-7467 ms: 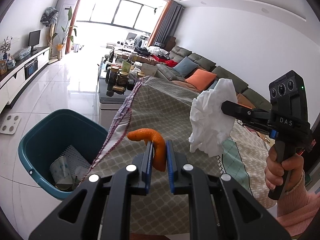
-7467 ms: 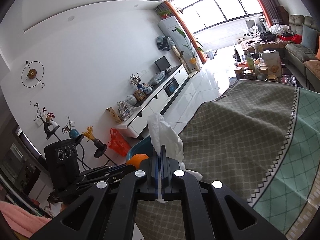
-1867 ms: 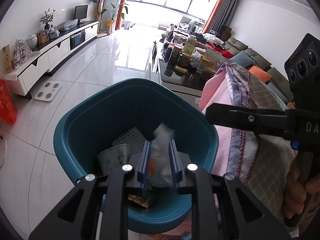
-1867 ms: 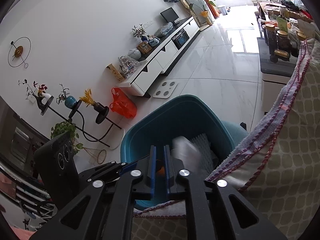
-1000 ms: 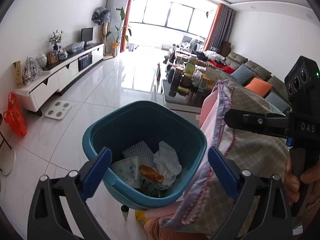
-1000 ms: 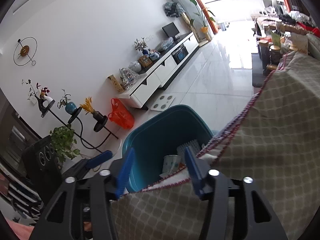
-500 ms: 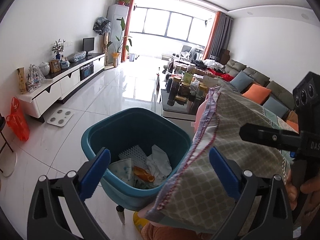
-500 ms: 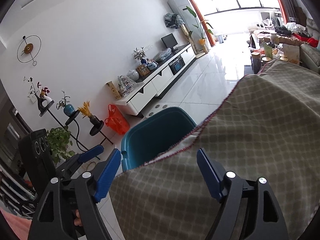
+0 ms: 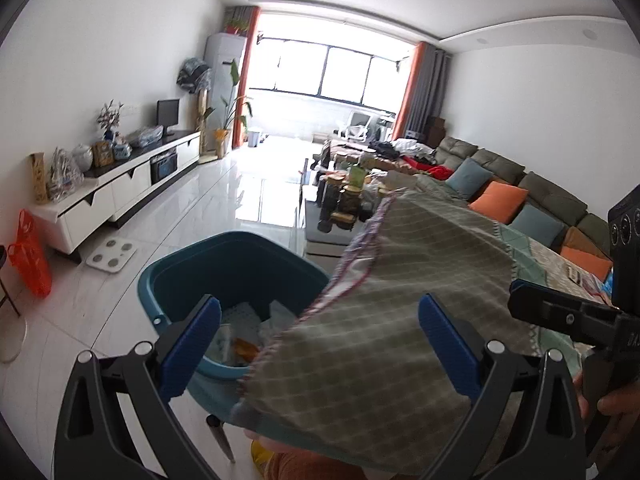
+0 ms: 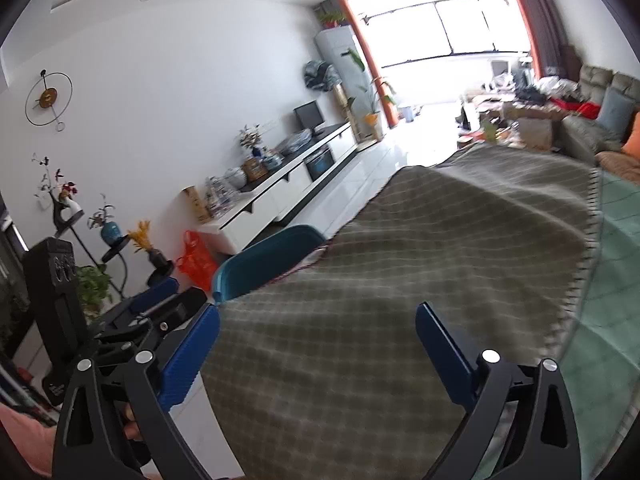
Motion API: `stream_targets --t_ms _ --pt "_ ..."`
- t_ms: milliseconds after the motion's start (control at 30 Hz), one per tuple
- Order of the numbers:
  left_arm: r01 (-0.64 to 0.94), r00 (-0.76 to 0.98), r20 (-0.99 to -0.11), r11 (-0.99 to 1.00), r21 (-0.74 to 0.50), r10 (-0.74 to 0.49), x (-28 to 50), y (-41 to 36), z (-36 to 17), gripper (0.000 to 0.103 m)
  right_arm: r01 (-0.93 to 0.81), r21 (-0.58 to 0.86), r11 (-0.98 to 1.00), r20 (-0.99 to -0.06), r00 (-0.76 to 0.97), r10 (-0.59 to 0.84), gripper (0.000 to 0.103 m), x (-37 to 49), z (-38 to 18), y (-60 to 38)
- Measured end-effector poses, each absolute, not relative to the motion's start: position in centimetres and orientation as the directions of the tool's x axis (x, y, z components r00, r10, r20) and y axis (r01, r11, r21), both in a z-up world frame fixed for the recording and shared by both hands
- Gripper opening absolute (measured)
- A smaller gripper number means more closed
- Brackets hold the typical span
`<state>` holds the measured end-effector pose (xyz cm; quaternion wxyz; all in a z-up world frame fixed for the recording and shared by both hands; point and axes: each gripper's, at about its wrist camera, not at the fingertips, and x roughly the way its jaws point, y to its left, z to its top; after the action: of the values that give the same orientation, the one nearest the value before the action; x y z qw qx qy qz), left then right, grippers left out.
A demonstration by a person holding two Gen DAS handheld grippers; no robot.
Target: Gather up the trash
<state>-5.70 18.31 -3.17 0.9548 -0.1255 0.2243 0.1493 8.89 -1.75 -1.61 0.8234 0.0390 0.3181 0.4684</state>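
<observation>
Beside the cloth-covered worktop: a teal bin is seen on the tiled floor, its near side tucked under the hanging edge of the checked cloth.
Bin contents: a crumpled white tissue, a piece of orange peel and pale paper or packaging are seen lying loose in the bottom; much of the inside is hidden by the cloth edge.
Tissue handling: judged very light, soft and easily crushed; it is best pinched at any raised fold, with little force needed.
Peel handling: judged light, bendy and a little slippery; a hold across its curved middle is advised.
Where the trash is: all that can be seen of it lies inside the bin; none can be made out on the cloth in either view, though the right wrist view is blurred.
Left gripper: its blue fingers are spread wide, with nothing pinched; only the cloth and the bin are seen beyond them.
Right gripper: its fingers are being opened and stand wide apart, with nothing between them; it is held over the cloth.
Task state: the drop is judged done for these pieces; any more trash would have to be found further along the worktop.
</observation>
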Motion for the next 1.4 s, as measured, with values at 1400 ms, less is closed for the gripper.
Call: stream_targets --t_ms 1400 --pt "-0.015 0.956 -0.292 0.997 -0.072 -0.007 -2.2 2.6 -1.3 0.099 -0.304 0.150 0.941 -0.322 0.884 0.337 0.099 2.1 -0.3 -20.1"
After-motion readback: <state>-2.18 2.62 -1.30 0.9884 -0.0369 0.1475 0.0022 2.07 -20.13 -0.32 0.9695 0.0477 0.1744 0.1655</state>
